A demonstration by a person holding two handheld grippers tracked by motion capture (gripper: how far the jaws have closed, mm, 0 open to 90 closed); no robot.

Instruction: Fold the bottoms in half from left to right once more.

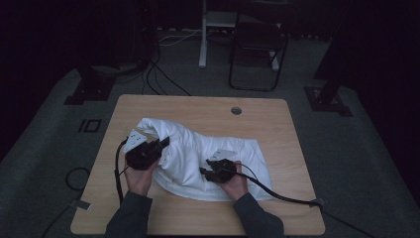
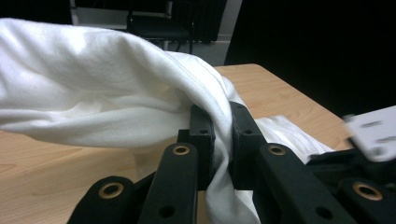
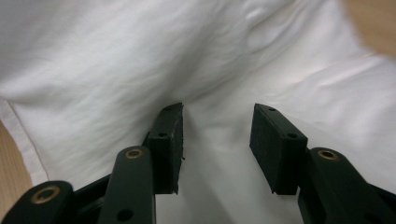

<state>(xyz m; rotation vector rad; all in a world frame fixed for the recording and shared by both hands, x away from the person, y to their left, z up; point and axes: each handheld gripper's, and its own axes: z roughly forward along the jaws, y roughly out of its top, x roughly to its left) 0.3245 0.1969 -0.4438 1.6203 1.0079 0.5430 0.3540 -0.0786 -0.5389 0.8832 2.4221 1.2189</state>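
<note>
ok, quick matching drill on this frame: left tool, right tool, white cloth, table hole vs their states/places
Column one:
1. left tool
2. right tool
3. crumpled white fabric cloth
4. small round hole in the light wooden table

Column two:
A. jaws apart above flat fabric
B. near the table's far edge
C. clamped on a raised fold
D. spread across the tabletop's middle

Pairs: 1-C, 2-A, 3-D, 4-B

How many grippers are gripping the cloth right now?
1. The left gripper is clamped on a fold of the white cloth at its left side. The right gripper hovers open over the cloth's middle, nothing pinched.
</note>
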